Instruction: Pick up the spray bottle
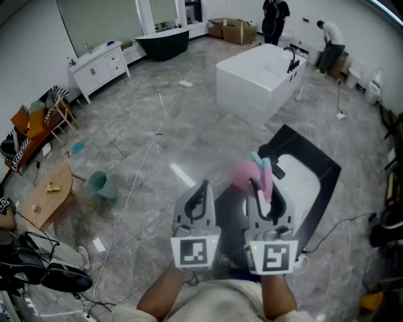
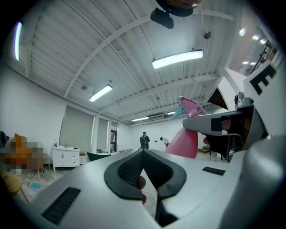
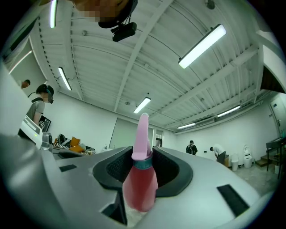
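Observation:
The pink spray bottle [image 1: 242, 174] with a teal nozzle is held up off the floor, and my right gripper [image 1: 257, 187] is shut on it. In the right gripper view the bottle [image 3: 140, 187] stands upright between the two dark pads, its pink trigger pointing up. The left gripper view shows the same bottle [image 2: 185, 138] off to the right, beside the right gripper's jaw. My left gripper [image 1: 203, 187] is level with the right one, just left of it. Its pads [image 2: 134, 167] meet at the tip with nothing between them.
A white bathtub [image 1: 258, 78] stands ahead, and a black mat [image 1: 324, 173] with a white fixture lies right below the grippers. On the left are a teal bucket [image 1: 99, 183], a small wooden table [image 1: 47, 196] and a white cabinet [image 1: 97, 66]. Two people [image 1: 274, 17] stand at the far wall.

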`<action>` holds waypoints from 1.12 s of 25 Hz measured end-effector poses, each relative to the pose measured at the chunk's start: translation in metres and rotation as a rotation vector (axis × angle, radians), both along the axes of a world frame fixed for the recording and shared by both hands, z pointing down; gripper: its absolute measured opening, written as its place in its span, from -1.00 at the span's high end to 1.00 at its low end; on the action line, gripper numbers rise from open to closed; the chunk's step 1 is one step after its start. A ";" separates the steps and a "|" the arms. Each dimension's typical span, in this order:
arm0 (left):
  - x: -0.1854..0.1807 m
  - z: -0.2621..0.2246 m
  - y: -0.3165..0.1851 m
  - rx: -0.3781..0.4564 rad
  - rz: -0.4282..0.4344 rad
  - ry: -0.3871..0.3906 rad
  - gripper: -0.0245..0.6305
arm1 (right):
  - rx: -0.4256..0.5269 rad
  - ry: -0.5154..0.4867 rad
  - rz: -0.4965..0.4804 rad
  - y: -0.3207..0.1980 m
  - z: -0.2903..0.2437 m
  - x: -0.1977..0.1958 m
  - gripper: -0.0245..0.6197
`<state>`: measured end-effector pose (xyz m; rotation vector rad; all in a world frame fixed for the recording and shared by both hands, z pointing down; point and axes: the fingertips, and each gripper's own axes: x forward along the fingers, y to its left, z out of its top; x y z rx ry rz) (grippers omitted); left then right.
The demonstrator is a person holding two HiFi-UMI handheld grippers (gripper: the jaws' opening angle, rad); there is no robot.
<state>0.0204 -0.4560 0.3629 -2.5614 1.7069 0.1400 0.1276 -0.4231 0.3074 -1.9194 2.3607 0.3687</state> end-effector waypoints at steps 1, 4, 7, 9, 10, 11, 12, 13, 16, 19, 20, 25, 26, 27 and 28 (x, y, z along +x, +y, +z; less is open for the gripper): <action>0.000 -0.002 0.001 0.007 0.002 0.001 0.92 | 0.003 0.004 0.001 0.000 0.000 0.000 0.48; 0.001 -0.007 0.005 0.021 0.006 -0.003 0.92 | 0.000 0.001 0.006 0.000 0.001 0.000 0.48; -0.001 -0.011 0.007 0.025 0.006 -0.006 0.92 | -0.011 0.007 0.015 0.000 0.005 -0.001 0.48; -0.002 -0.011 0.007 0.027 0.005 -0.006 0.92 | -0.014 0.009 0.020 -0.001 0.008 0.000 0.48; -0.003 -0.011 0.007 0.027 0.004 -0.006 0.92 | -0.015 0.008 0.021 -0.001 0.008 0.000 0.48; -0.003 -0.011 0.007 0.028 0.003 -0.006 0.92 | -0.015 0.007 0.021 -0.002 0.008 0.000 0.48; -0.003 -0.011 0.007 0.031 0.002 -0.006 0.92 | -0.015 0.007 0.021 -0.002 0.008 0.000 0.48; -0.004 -0.012 0.007 0.036 0.001 -0.005 0.92 | -0.015 0.006 0.021 -0.002 0.008 -0.001 0.48; -0.007 -0.012 0.008 0.039 -0.003 -0.003 0.92 | -0.015 0.004 0.021 -0.001 0.007 -0.002 0.48; -0.009 -0.011 0.009 0.032 -0.006 -0.001 0.92 | -0.014 0.009 0.023 -0.001 0.006 -0.004 0.48; -0.010 -0.012 0.008 0.033 -0.007 0.000 0.92 | -0.014 0.008 0.024 -0.002 0.006 -0.004 0.48; -0.012 -0.013 0.006 0.052 -0.012 0.000 0.92 | -0.017 0.015 0.029 -0.004 0.009 -0.005 0.48; -0.012 -0.013 0.006 0.055 -0.013 0.001 0.92 | -0.020 0.016 0.032 -0.004 0.010 -0.005 0.48; -0.011 -0.013 0.006 0.053 -0.013 0.003 0.92 | -0.022 0.017 0.033 -0.004 0.010 -0.004 0.48; -0.011 -0.012 0.006 0.050 -0.014 0.005 0.92 | -0.023 0.019 0.034 -0.004 0.010 -0.003 0.48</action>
